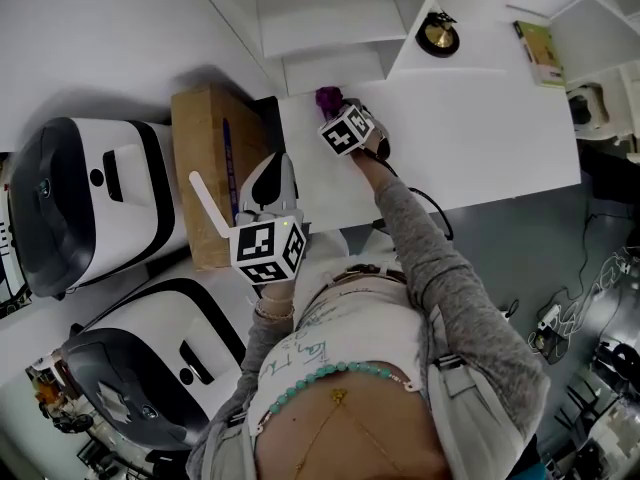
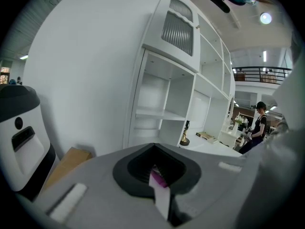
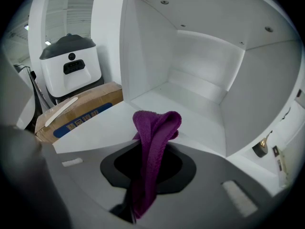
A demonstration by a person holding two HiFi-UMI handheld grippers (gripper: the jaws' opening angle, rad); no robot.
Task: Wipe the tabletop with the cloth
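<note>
**While One Hand Waits, the Purple Cloth Is by the Table's Corner**

When you look from the left, a white machine (image 1: 90, 203) comes first. Next is a brown box (image 1: 205, 158) with a blue label whose writing is too small to read. The left tongs (image 2: 161, 194) are pressed together on nothing, near the white table (image 1: 480, 118). The right tongs (image 3: 143, 194) are clamped on the purple cloth (image 3: 155, 128) at the table's corner, by the white shelf (image 1: 320, 13).

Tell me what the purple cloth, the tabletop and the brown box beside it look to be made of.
Cloth: soft terry or microfibre, judging by its fuzzy nap and limp folds.
Tabletop: smooth white board, likely laminate or painted wood; matte and even, with no grain showing.
Box: probably cardboard, judging by its dull tan faces; it has a blue printed band.
</note>
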